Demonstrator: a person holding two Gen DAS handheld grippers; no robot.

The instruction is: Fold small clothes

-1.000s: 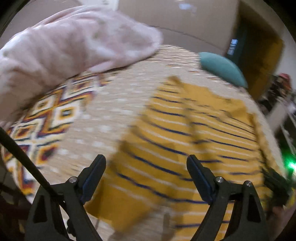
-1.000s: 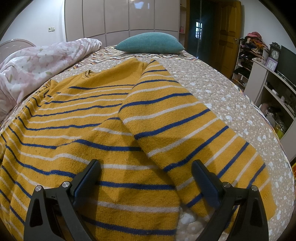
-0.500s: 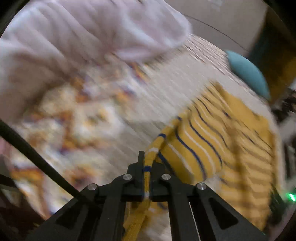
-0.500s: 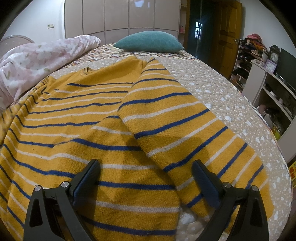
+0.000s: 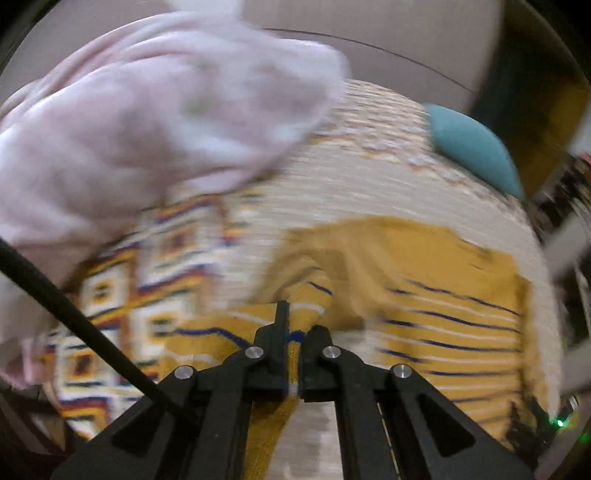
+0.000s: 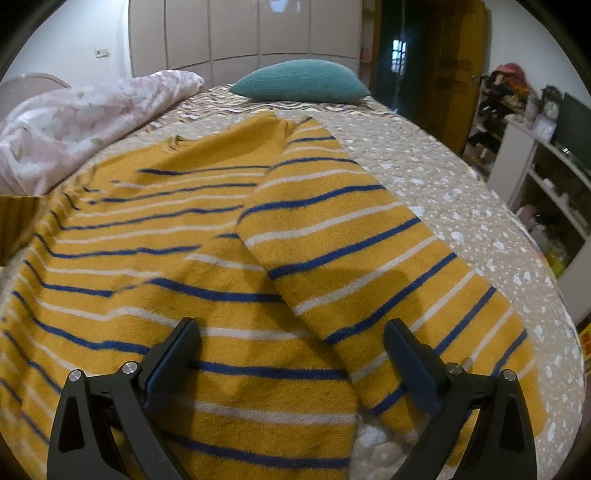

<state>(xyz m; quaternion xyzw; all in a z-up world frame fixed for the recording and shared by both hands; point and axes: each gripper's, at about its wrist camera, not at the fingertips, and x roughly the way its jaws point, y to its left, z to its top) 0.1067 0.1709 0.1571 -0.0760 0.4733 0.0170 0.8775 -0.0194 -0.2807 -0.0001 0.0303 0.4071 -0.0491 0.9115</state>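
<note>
the left gripper (image 5: 293,338) has its jaws pressed together on a fold of the yellow striped sweater (image 5: 443,325); the picture is blurry, so it may be a sleeve. the right gripper (image 6: 291,354) has its jaws spread wide, just over the sweater (image 6: 207,266). past both lie the bed cover (image 6: 436,184), pink blanket (image 6: 85,122) and teal pillow (image 6: 303,81).

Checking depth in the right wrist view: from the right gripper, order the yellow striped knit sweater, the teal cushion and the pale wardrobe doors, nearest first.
From the right gripper, whose jaws are open:
1. Yellow striped knit sweater, directly below and ahead.
2. Teal cushion, at the bed's far end, centre.
3. Pale wardrobe doors, behind the cushion, along the back wall.
</note>
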